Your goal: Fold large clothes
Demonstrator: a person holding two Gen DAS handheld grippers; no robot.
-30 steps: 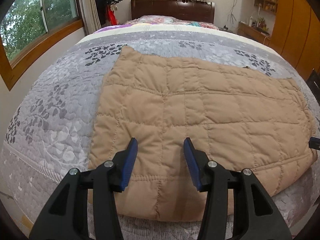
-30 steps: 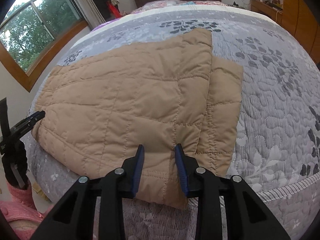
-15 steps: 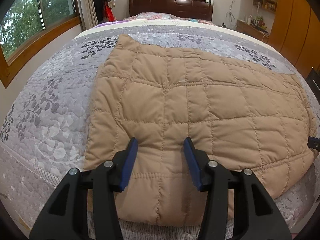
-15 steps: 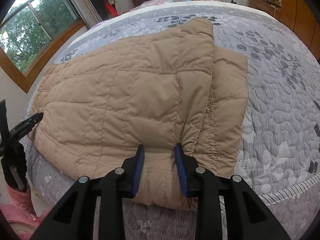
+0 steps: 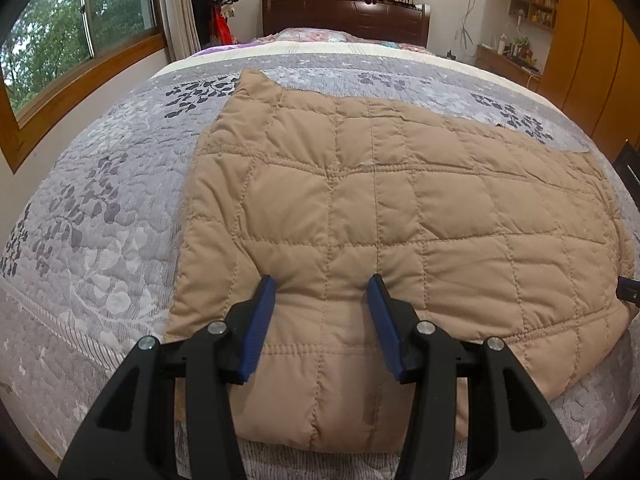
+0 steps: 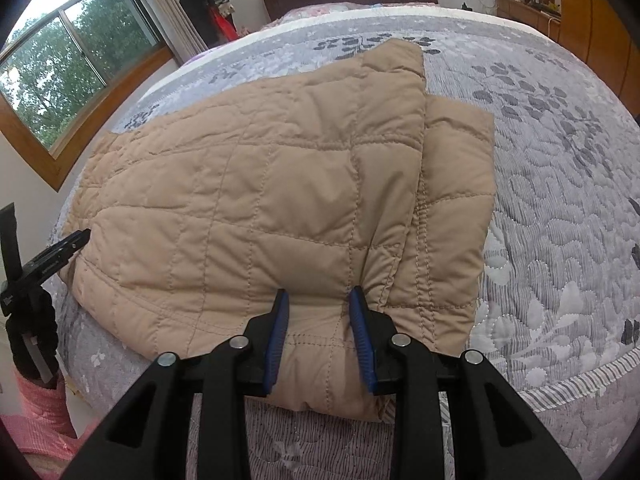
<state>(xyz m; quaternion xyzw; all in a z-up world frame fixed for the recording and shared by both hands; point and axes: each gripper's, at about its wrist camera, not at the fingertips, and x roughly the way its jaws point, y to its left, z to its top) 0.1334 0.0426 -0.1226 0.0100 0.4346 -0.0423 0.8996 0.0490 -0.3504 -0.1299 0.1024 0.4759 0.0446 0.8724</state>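
A tan quilted jacket (image 5: 400,208) lies spread across the near end of a bed (image 5: 100,216) covered with a grey leaf-patterned bedspread, its near edge hanging slightly over the foot of the mattress. In the right wrist view the jacket (image 6: 248,200) shows a second layer (a narrower folded flap) sticking out along its right side.

The left claw (image 5: 322,286) sits at the jacket's near edge with its blue pads on either side of a raised bulge of padding; the cloth fills the gap between them and dents where the pad tips meet it, so this claw is clenched on the jacket. The right claw (image 6: 316,298) grasps the near edge too, close to where the two layers meet, its pads set closer together and the fabric puckered into creases at the right pad.

In the right wrist view the left claw's black frame shows at the far left, at the jacket's other near corner.

A dark wooden headboard (image 5: 346,16) stands at the far end of the bed, a wood-framed window (image 5: 80,40) on the left.
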